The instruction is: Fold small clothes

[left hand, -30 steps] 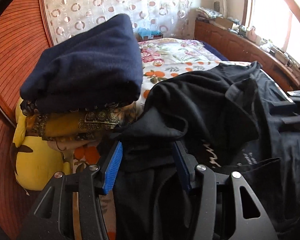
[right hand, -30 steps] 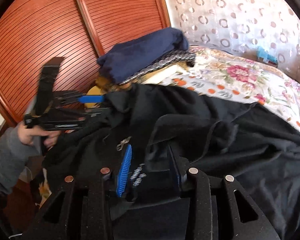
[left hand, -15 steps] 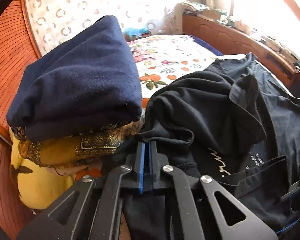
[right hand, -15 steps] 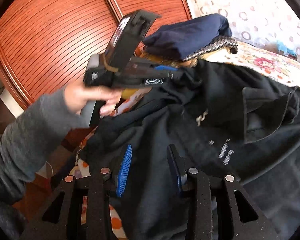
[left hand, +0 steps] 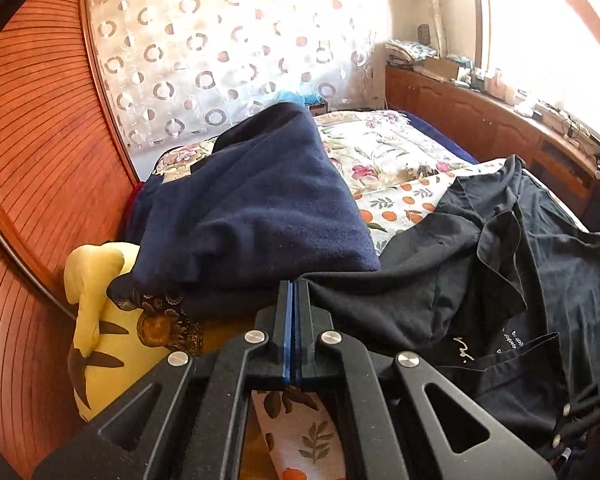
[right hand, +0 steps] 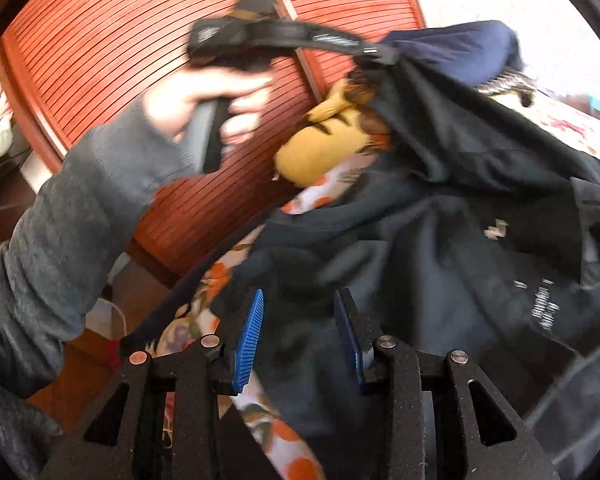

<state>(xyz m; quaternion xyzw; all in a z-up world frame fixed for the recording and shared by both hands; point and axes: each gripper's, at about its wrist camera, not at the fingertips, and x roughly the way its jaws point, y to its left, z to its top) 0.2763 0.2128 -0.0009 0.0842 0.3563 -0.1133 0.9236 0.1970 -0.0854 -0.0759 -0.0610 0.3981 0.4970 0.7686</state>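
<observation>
A black shirt [left hand: 460, 280] with small white print lies crumpled on the bed. My left gripper [left hand: 293, 286] is shut on an edge of it. In the right wrist view a hand [right hand: 204, 96] in a grey sleeve holds that left gripper [right hand: 376, 54] raised, and the black shirt [right hand: 440, 240] hangs stretched from its tip. My right gripper [right hand: 300, 296] is low at the shirt's near edge. Its jaws stand partly apart with bunched black cloth filling the gap between the blue pads [right hand: 248, 340].
A folded navy blanket [left hand: 252, 208] tops a pile of patterned cloth beside the shirt. A yellow plush toy [left hand: 96, 320] leans on the slatted wooden wall [left hand: 32, 160]. The floral bedsheet [left hand: 388, 152] stretches behind. A cluttered wooden cabinet [left hand: 480, 120] runs under the window.
The left jaws, open around a shirt fold a second ago, closed on it and then rose, pulling the cloth up. The right gripper slid left along the shirt with the same opening.
</observation>
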